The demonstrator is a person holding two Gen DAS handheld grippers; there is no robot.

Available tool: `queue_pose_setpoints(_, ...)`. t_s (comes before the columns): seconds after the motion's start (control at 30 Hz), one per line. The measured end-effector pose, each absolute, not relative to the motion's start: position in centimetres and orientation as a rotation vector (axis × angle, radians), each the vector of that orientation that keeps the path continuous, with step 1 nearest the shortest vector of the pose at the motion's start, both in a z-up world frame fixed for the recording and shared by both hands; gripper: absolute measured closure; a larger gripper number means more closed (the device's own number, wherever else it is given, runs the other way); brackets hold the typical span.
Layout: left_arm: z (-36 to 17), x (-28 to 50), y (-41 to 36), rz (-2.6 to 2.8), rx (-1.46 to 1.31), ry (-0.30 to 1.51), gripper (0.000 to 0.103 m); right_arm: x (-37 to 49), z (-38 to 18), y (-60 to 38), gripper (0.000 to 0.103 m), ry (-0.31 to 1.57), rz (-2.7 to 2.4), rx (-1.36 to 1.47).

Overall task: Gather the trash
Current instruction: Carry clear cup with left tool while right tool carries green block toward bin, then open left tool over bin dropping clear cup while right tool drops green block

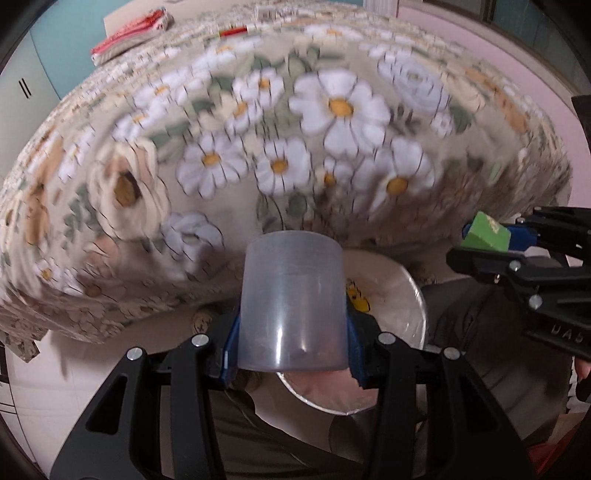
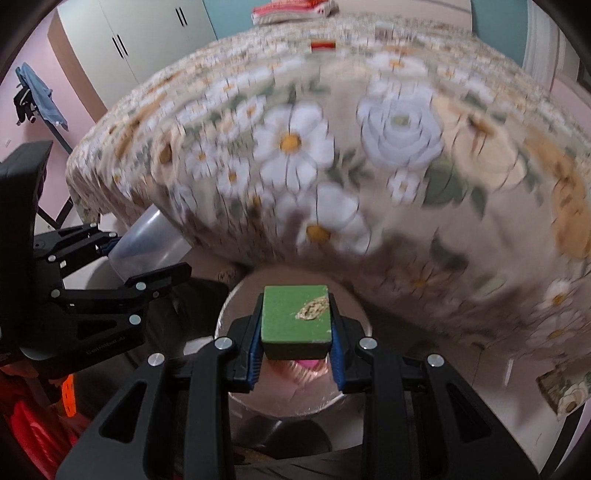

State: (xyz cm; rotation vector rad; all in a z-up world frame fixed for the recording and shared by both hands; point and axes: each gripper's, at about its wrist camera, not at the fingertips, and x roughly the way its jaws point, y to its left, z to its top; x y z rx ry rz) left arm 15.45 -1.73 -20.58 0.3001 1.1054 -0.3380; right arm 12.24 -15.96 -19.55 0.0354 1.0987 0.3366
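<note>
My left gripper (image 1: 291,354) is shut on a translucent plastic cup (image 1: 291,299), held by its sides with the base toward the camera. Below and behind the cup is a round metal bin (image 1: 402,291) lined with a clear bag. My right gripper (image 2: 295,354) is shut on a small green box (image 2: 295,314) with a printed patch on its top face, hanging over the same bin (image 2: 229,306), where a pink scrap shows inside. The right gripper (image 1: 491,240) with the green box (image 1: 485,234) also appears at the right in the left wrist view. In the right wrist view the left gripper (image 2: 122,258) and its cup (image 2: 147,243) sit at the left.
A bed with a flowered cover (image 1: 295,129) fills the background and its edge overhangs close to the bin. Folded red and white cloth (image 1: 129,33) lies at its far side. White wardrobes (image 2: 140,37) and a hanging blue cloth (image 2: 40,96) stand at the back left. Red plastic (image 2: 29,435) lies low left.
</note>
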Motion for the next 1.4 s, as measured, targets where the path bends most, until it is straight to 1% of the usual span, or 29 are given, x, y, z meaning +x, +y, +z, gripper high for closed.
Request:
queue_pose_setpoints(0.57,-30.5,17.0,-2.4,-0.329,0.341,1.32,0.056,14.0,-30.0,-15.1,0.071,1.362,0.341,0.027)
queue_pose_setpoints(0.9,-35.3,17.3,-3.7,-0.337,0.37,1.424,0.056,14.5,-34.4,-13.8,0.071,1.482,0.347,0.018)
queue_pose_setpoints(1.17,-37.5,18.2,-3.7,-0.327,0.373,1.468,0.056,14.5,-36.7,-13.2,0.071,1.557,0.361,0.015)
queue_pose_setpoints(1.4,-38.3,18.6,-3.5,-0.321,0.369,1.491,0.056,14.7,-38.3,-12.3,0.071,1.612,0.367,0.015)
